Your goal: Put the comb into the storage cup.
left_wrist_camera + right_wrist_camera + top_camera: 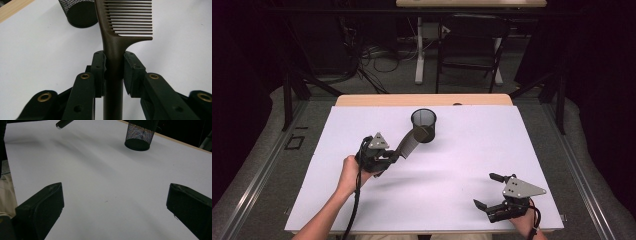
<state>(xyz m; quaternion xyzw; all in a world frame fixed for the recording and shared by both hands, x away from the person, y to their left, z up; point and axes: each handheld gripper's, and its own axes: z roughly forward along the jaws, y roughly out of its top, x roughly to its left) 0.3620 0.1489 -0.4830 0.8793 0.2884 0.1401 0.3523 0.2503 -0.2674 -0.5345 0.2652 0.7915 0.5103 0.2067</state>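
Observation:
A dark brown comb (410, 142) is held above the white table, its toothed end raised toward a black mesh cup (424, 125) that stands upright near the back middle. My left gripper (388, 156) is shut on the comb's handle (113, 62), with the teeth pointing away in the left gripper view and the mesh cup (79, 12) just beyond them. My right gripper (490, 191) rests low at the front right, jaws wide open with bare table between them. In the right gripper view the mesh cup (141, 133) stands far ahead.
The white table sheet (472, 150) covers most of the desk, with a wooden strip (422, 100) along the back edge. A dark chair and cables stand on the floor beyond the table. A person's forearms enter from the bottom.

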